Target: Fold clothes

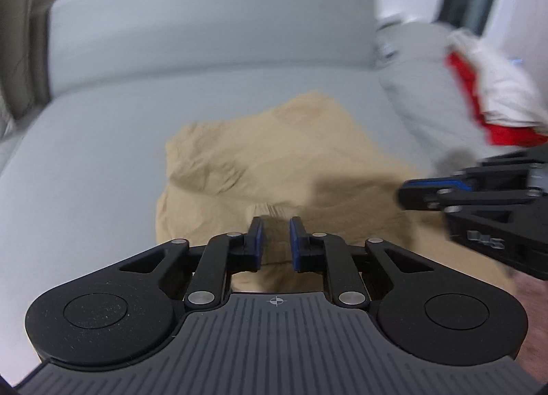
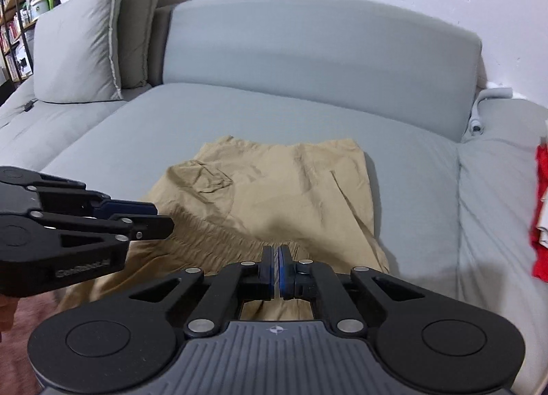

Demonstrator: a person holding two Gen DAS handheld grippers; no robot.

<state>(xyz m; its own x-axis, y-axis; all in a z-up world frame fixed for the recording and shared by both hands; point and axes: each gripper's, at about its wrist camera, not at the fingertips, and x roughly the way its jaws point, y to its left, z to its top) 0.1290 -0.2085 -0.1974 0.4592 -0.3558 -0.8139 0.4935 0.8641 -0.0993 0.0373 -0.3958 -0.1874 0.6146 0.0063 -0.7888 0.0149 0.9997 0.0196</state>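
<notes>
Right gripper (image 2: 276, 266) is clenched, its blue ribbed pads (image 2: 283, 268) pressed together; whether they pinch the gathered elastic waistband of the tan shorts (image 2: 274, 189) I cannot tell. Left gripper (image 1: 275, 241) has a narrow gap between its pads, waistband cloth in the gap, pads not visibly pressing. The shorts lie crumpled and creased on the smooth grey sofa seat (image 2: 239, 114), near its front edge. Grey square cushions (image 2: 78, 46) stand left of the shorts; red-and-white cloth (image 1: 493, 93) lies to their right.

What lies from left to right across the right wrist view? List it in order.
bookshelf → grey cushions → left gripper → tan shorts → white cable → red and white clothes
</notes>
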